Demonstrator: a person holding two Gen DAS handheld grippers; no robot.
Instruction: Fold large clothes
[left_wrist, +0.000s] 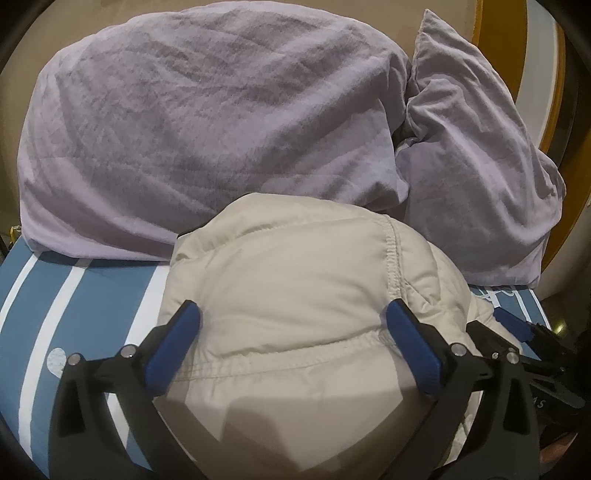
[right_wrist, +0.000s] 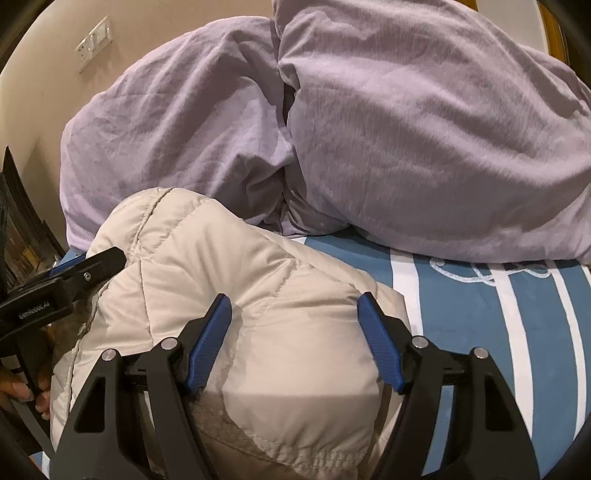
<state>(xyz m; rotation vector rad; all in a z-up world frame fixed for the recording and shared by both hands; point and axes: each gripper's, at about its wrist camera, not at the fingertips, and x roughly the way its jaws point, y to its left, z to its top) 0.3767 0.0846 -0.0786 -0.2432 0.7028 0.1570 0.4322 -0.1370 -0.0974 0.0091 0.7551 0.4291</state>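
A beige quilted jacket (left_wrist: 295, 302) lies bundled on a blue and white striped bed sheet (left_wrist: 74, 302). My left gripper (left_wrist: 293, 317) is open, its blue fingers spread wide over the jacket's seamed top. The right gripper's tip (left_wrist: 517, 325) shows at the jacket's right side. In the right wrist view the jacket (right_wrist: 229, 280) fills the lower left. My right gripper (right_wrist: 295, 306) is open just above the jacket's padded fold. The left gripper (right_wrist: 88, 269) rests against the jacket's left side, with a hand below it.
A large lilac duvet (left_wrist: 207, 125) and a lilac pillow (left_wrist: 476, 155) are piled at the head of the bed right behind the jacket. A wall with a switch plate (right_wrist: 94, 42) is at the back left. Striped sheet (right_wrist: 498, 332) lies to the right.
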